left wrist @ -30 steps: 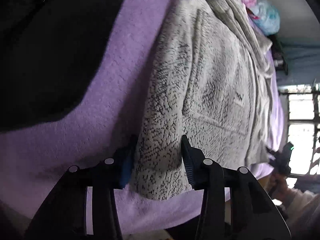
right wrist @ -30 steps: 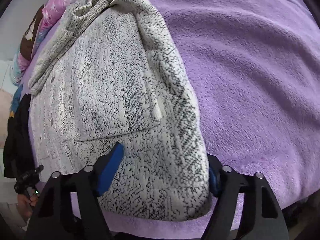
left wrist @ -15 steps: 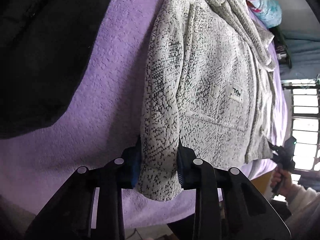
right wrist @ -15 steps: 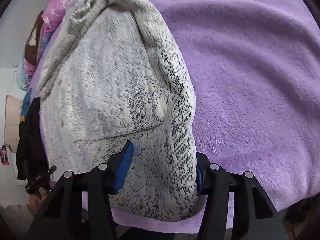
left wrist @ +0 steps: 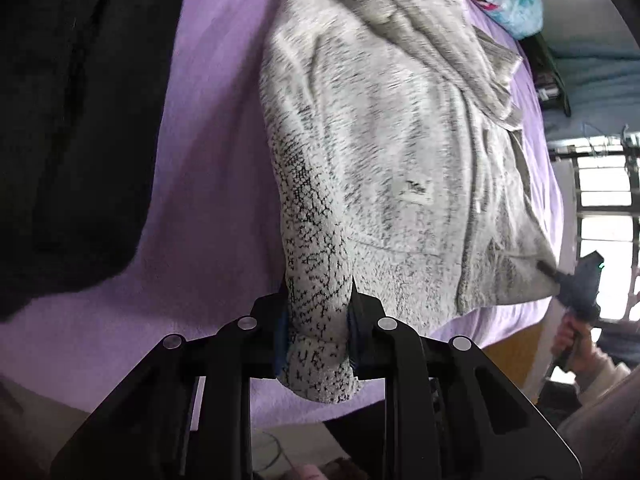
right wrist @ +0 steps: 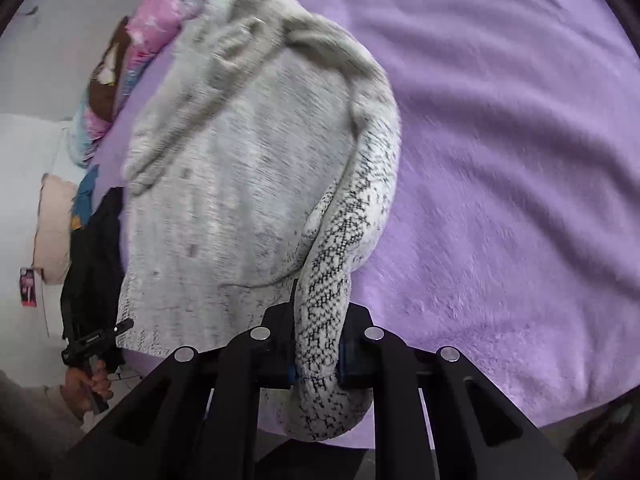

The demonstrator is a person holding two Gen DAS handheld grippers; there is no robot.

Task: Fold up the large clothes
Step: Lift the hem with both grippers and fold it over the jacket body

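A: Where is the jacket (left wrist: 384, 152) seen?

B: It is spread on the purple blanket (left wrist: 208, 184), grey and speckled, with its two near corners raised off the bed.

A: How are the grippers found?

B: The left gripper (left wrist: 318, 312) is clamped on one hem corner, the fabric bunched between its jaws, which have just been closing. The right gripper (right wrist: 316, 332) is pinched on the opposite corner, a rolled fold (right wrist: 324, 320) being squeezed between its jaws, which have also just been closing.

A: What is noted around?

B: A black garment (left wrist: 72, 120) is laid on the blanket just left of the jacket in the left view. Pink and blue bedding (right wrist: 152, 36) is piled near the collar end. A window (left wrist: 604, 216) is seen beyond the bed. A pillow (right wrist: 54, 232) is leant by the wall.

A: Is anything in the way?

B: The pinched folds hide part of each hem. The blanket to the right of the jacket (right wrist: 500, 160) is left bare.
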